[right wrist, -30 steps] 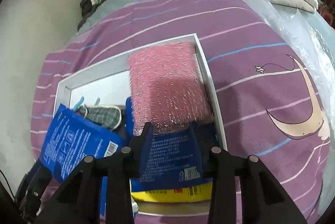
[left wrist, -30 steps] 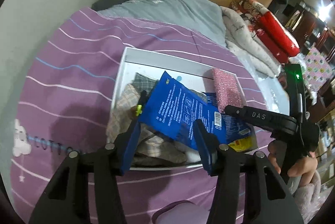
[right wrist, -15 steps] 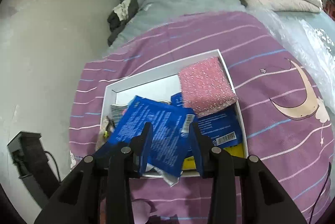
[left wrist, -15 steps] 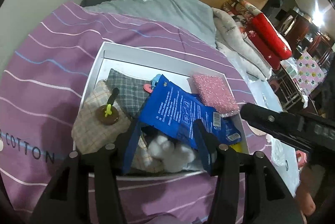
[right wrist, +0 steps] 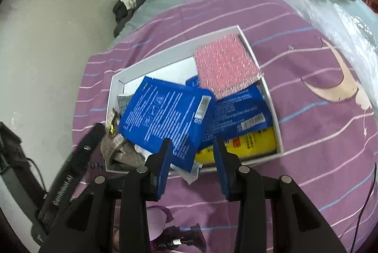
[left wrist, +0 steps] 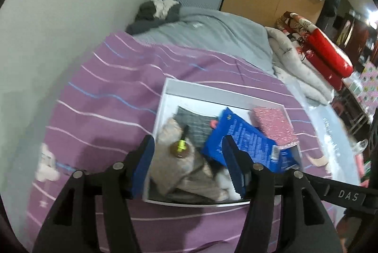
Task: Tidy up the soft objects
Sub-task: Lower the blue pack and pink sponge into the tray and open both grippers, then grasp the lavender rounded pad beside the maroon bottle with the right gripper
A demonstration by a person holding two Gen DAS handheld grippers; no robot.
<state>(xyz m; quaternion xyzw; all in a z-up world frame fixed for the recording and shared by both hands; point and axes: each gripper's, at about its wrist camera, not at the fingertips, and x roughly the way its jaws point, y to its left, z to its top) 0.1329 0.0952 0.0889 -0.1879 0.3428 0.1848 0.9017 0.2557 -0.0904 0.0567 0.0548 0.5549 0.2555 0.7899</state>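
Sitting on the purple striped bedspread (right wrist: 307, 130), a shallow white box (right wrist: 250, 45) holds the soft goods. Pink sparkly sponge (right wrist: 224, 66) lies in the box's far right corner, overlapping a blue packet (right wrist: 238, 111) along the right wall; a yellow pack (right wrist: 255, 141) shows beneath that at the near right corner. A second blue packet (right wrist: 165, 115) lies tilted across the middle, its near corner reaching toward the near edge. Beige checked cloth (left wrist: 179, 172) fills the near left part, with a small brown object with a yellow-green tag (left wrist: 179, 149) on it; grey checked cloth (left wrist: 193, 123) lies behind. Left gripper (left wrist: 189, 167) hovers over the near left part, jaws just widened, nothing between them. Right gripper (right wrist: 192, 158) hangs above the near edge, jaws partly apart, gripping nothing. Grey blanket (left wrist: 212, 30) lies beyond.
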